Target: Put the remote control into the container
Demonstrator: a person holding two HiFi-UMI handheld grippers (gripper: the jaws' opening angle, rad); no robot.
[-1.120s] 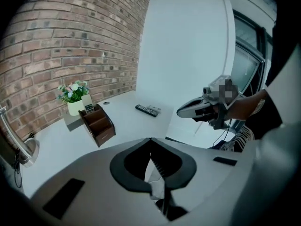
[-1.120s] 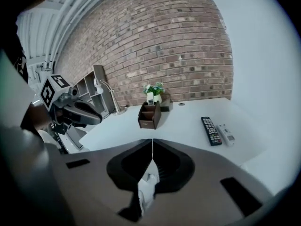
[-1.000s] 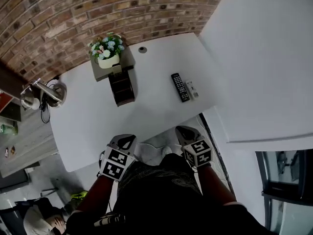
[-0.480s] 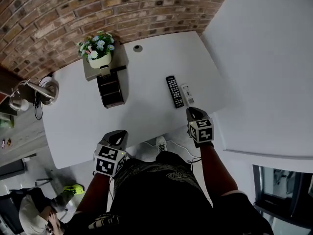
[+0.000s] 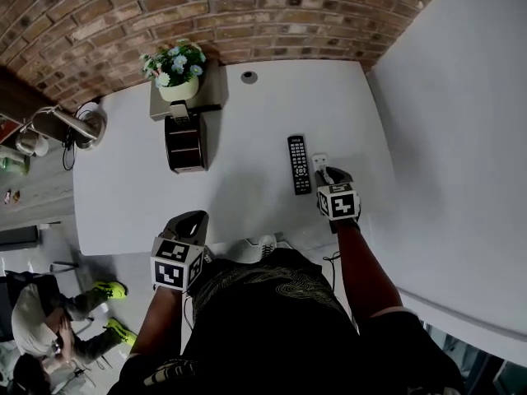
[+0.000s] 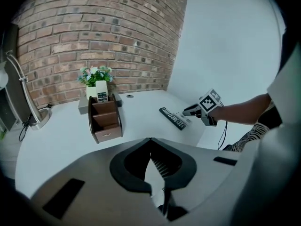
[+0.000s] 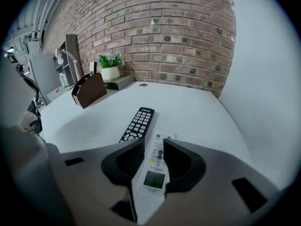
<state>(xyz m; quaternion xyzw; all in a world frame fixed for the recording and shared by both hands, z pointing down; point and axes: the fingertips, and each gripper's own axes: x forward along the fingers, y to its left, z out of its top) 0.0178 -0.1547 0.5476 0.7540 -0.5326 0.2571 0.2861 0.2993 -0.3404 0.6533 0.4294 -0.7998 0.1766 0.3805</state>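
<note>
A white remote with a small screen lies on the white table near its right front edge. My right gripper is low over it. Its jaws are opening and straddle the white remote's sides without pressing on it. Just left of it lies a black remote, parallel to it. The brown wooden container stands at the table's back left. My left gripper hangs off the table's front edge, shut and empty.
A potted plant on a grey block stands behind the container. A desk lamp sits at the table's left corner. A brick wall runs behind, a white wall on the right. A person with green shoes sits on the floor, left.
My right gripper has come forward from beside my body over the table edge to the white remote, and its jaws have parted around it. The left gripper stayed near the front edge.
</note>
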